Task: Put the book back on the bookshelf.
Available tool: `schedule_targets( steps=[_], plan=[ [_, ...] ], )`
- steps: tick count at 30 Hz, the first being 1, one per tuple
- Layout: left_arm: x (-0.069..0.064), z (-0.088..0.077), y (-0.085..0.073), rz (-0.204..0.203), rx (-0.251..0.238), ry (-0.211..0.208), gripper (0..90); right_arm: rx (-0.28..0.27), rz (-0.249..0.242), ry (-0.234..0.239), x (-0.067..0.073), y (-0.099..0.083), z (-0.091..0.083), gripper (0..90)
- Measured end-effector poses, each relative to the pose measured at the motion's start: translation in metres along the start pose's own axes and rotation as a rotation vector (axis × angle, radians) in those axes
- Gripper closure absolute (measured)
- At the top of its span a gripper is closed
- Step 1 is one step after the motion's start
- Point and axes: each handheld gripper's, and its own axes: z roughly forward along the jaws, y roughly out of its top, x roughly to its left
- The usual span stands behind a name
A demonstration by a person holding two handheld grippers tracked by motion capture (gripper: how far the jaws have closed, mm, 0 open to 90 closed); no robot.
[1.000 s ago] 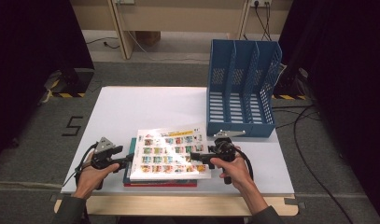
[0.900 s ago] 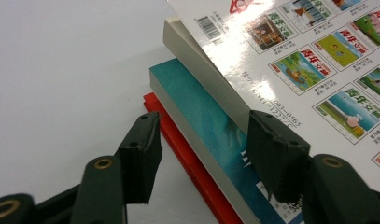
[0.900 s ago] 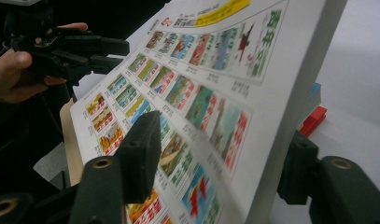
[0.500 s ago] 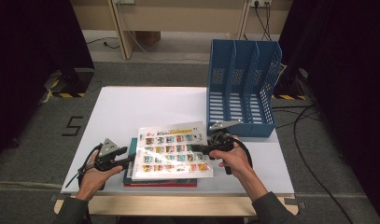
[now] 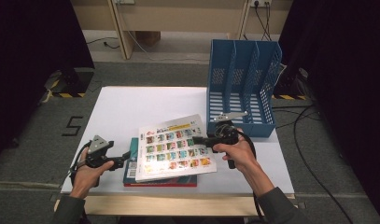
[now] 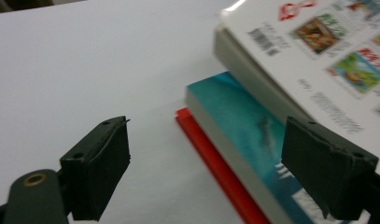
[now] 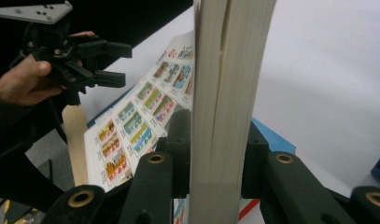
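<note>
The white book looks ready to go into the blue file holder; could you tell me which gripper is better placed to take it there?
Probably the right gripper: it is shut on the white book, nearest the file holder. The left gripper is open beside the stack.

Overhead light falls bright on the white table [image 5: 131, 107]; surroundings stay dark. Glare whitens the top book's [image 5: 173, 147] far edge. Left gripper view soft, jaws out of focus.

White table [image 5: 131, 107] with book stack [image 5: 159, 179], blue file rack [image 5: 241, 93].
</note>
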Motion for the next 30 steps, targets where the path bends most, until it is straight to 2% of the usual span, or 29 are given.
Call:
schedule_targets(
  steps=[1, 2, 3, 4, 6, 7, 11, 12, 16, 20, 21, 23, 25, 26, 27, 30],
  plan=[
    [0.012, 0.001, -0.005, -0.028, 0.02, 0.03, 14.9, 0.002, -0.005, 0.0, 0.002, 0.004, -0.002, 72.7],
    [0.017, 0.003, -0.008, -0.032, 0.037, 0.052, 14.9, 0.008, -0.012, 0.001, 0.004, 0.007, -0.003, 72.7],
    [0.017, 0.003, -0.008, -0.032, 0.037, 0.052, 14.9, 0.008, -0.012, 0.001, 0.004, 0.007, -0.003, 72.7],
    [0.021, 0.005, -0.012, -0.031, 0.063, 0.071, 14.9, 0.01, -0.019, 0.001, 0.004, 0.009, -0.004, 72.8],
    [0.026, 0.01, -0.018, -0.02, 0.111, 0.092, 14.9, 0.009, -0.028, -0.003, 0.006, 0.014, -0.008, 73.0],
    [0.027, 0.012, -0.02, -0.011, 0.136, 0.094, 15.0, 0.014, -0.039, -0.006, 0.009, 0.021, -0.015, 73.0],
    [0.026, 0.022, -0.027, 0.036, 0.21, 0.093, 14.9, 0.022, -0.06, -0.024, 0.014, 0.03, -0.026, 73.1],
    [0.028, 0.022, -0.028, 0.021, 0.205, 0.097, 10.5, 0.044, -0.077, -0.036, 0.017, 0.037, -0.034, 73.1],
    [0.029, 0.022, -0.03, 0.021, 0.193, 0.089, 10.1, 0.053, -0.082, -0.059, 0.017, 0.047, -0.045, 73.3],
    [0.03, 0.022, -0.03, 0.016, 0.193, 0.081, 10.0, 0.11, -0.113, -0.101, 0.018, 0.06, -0.06, 73.4],
    [0.03, 0.022, -0.03, 0.016, 0.193, 0.079, 10.1, 0.116, -0.107, -0.116, 0.017, 0.063, -0.063, 73.4],
    [0.031, 0.022, -0.03, 0.02, 0.194, 0.068, 9.9, 0.14, -0.105, -0.139, 0.016, 0.066, -0.07, 73.4],
    [0.032, 0.022, -0.031, 0.02, 0.192, 0.064, 9.9, 0.145, -0.11, -0.149, 0.015, 0.069, -0.078, 73.4],
    [0.031, 0.022, -0.031, 0.025, 0.191, 0.069, 9.8, 0.143, -0.112, -0.169, 0.015, 0.07, -0.086, 73.4],
    [0.031, 0.022, -0.031, 0.025, 0.191, 0.069, 9.8, 0.143, -0.112, -0.169, 0.015, 0.07, -0.086, 73.4],
    [0.031, 0.022, -0.031, 0.023, 0.193, 0.066, 9.8, 0.163, -0.134, -0.198, 0.017, 0.071, -0.103, 73.4]
  ],
)
